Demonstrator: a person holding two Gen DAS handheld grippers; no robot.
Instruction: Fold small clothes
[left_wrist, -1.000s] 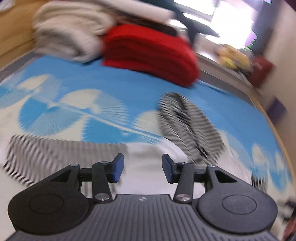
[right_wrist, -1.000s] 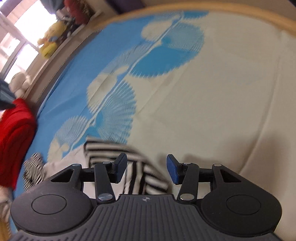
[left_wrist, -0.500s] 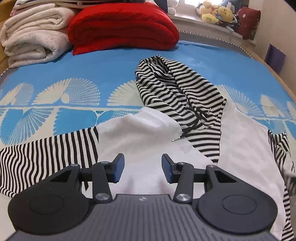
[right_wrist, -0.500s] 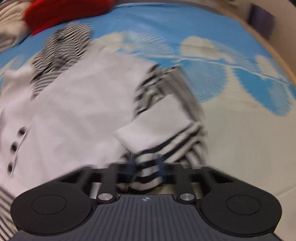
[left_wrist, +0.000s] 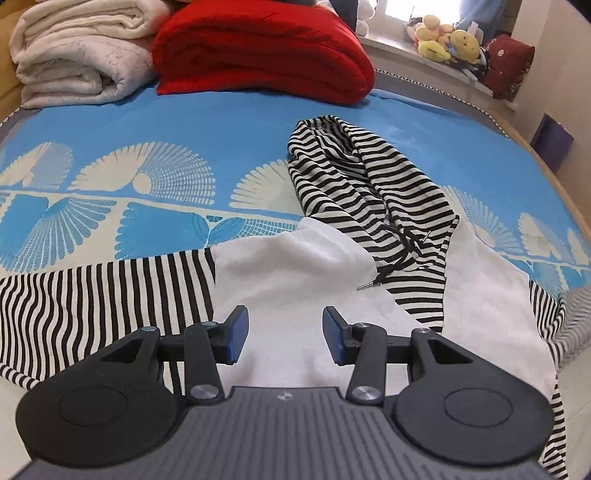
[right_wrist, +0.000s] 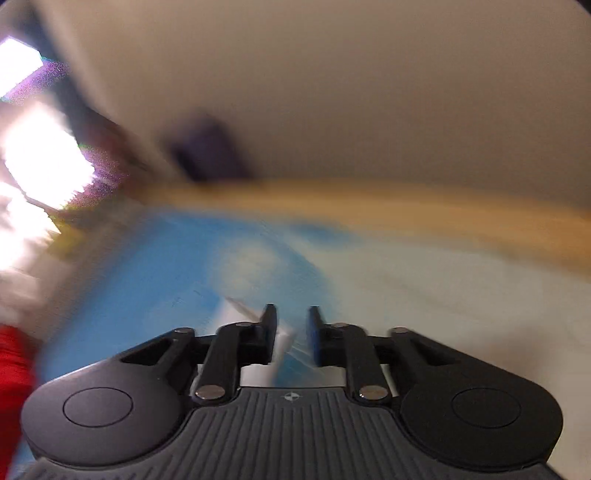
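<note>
Spreading across your blue fan-patterned bed sheet, the white hooded top with black-and-white striped sleeves lay flat beneath your left gripper, its fingers apart and empty. Your right gripper, blurred, had just been widening its narrow gap; contents unclear.

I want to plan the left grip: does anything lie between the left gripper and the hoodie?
Nothing visible does. The left gripper hangs open directly over the white body of the hoodie, with nothing between its jaws.
</note>
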